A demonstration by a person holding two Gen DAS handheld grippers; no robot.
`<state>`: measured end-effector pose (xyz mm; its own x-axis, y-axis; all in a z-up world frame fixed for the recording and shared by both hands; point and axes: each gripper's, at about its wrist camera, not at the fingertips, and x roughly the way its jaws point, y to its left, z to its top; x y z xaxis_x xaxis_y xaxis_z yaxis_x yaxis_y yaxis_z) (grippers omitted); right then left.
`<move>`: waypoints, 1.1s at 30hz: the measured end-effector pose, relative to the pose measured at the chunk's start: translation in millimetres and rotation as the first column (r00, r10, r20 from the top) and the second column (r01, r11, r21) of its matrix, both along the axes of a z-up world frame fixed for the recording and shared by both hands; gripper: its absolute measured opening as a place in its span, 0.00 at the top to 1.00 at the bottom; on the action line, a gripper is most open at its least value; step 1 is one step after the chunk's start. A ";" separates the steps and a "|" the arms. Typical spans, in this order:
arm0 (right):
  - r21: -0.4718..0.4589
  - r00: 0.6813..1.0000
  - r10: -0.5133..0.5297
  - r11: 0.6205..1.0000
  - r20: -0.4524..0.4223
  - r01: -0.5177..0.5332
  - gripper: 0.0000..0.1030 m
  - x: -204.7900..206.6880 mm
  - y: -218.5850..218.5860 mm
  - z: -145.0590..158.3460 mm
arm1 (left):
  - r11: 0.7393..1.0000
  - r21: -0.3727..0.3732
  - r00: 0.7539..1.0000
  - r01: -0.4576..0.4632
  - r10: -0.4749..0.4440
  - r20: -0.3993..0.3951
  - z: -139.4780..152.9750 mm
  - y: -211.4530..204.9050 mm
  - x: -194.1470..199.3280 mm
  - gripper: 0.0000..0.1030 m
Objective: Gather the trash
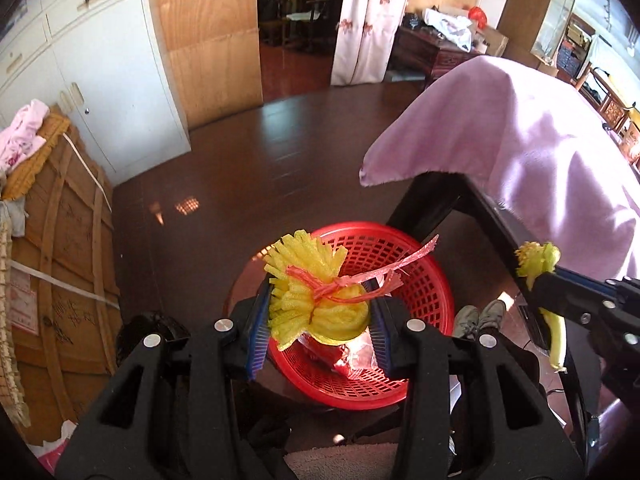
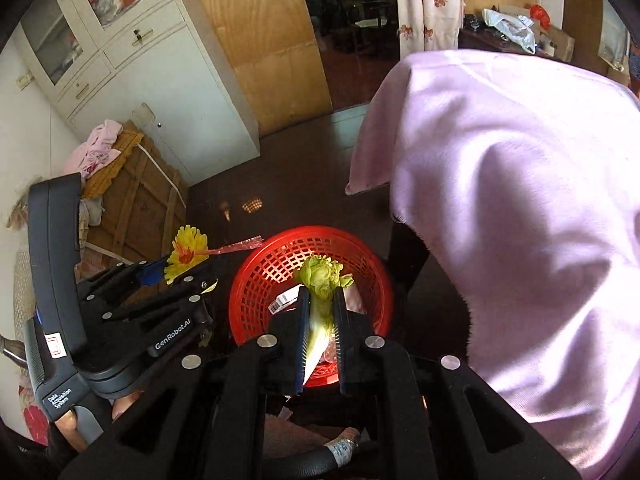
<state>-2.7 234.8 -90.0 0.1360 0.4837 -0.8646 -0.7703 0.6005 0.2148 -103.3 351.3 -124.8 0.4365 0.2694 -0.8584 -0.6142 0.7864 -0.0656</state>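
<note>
Both black two-finger grippers are loaded and poised above the round red plastic lattice basket (image 1: 420, 280) on the dark floor: the left gripper (image 1: 318, 312) has its blue-padded fingers clamped on a yellow foam fruit net tied with a pink plastic strip (image 1: 316, 300), and the right gripper (image 2: 320, 316) is closed tight on a pale green lettuce leaf with a white stalk (image 2: 320, 280). Some wrappers, including a white labelled scrap (image 2: 285, 300), already lie in the basket, so collection appears partly done. Neither held piece is released yet; what remains on the table under the lilac cloth (image 2: 520, 200) cannot be seen.
</note>
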 end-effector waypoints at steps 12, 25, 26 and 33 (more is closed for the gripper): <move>-0.041 1.000 0.022 0.999 0.015 -0.022 0.52 -2.8 -3.8 -15.1 | 0.999 -0.012 0.998 -0.051 0.050 -0.025 -5.2 4.2 -2.5 0.28; -0.099 0.999 0.029 0.995 -0.035 -0.032 0.34 -18.6 -29.8 -33.5 | 0.993 0.048 0.984 -0.107 0.113 -0.134 3.4 -18.5 -33.2 0.20; -0.098 0.999 0.028 0.995 -0.032 -0.031 0.34 -19.6 -31.8 -34.4 | 0.992 0.051 0.985 -0.115 0.120 -0.125 5.6 -20.1 -37.3 0.19; -0.108 1.000 -0.014 0.994 0.008 0.015 0.29 -31.5 -40.6 -26.8 | 0.995 0.084 0.996 -0.056 0.062 -0.071 12.3 -33.5 -41.1 0.14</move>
<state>-34.3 194.2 -116.8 0.1488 0.3855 -0.9106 -0.7625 0.6310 0.1426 -144.4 317.8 -112.6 0.3550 0.3631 -0.8615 -0.6602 0.7498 0.0440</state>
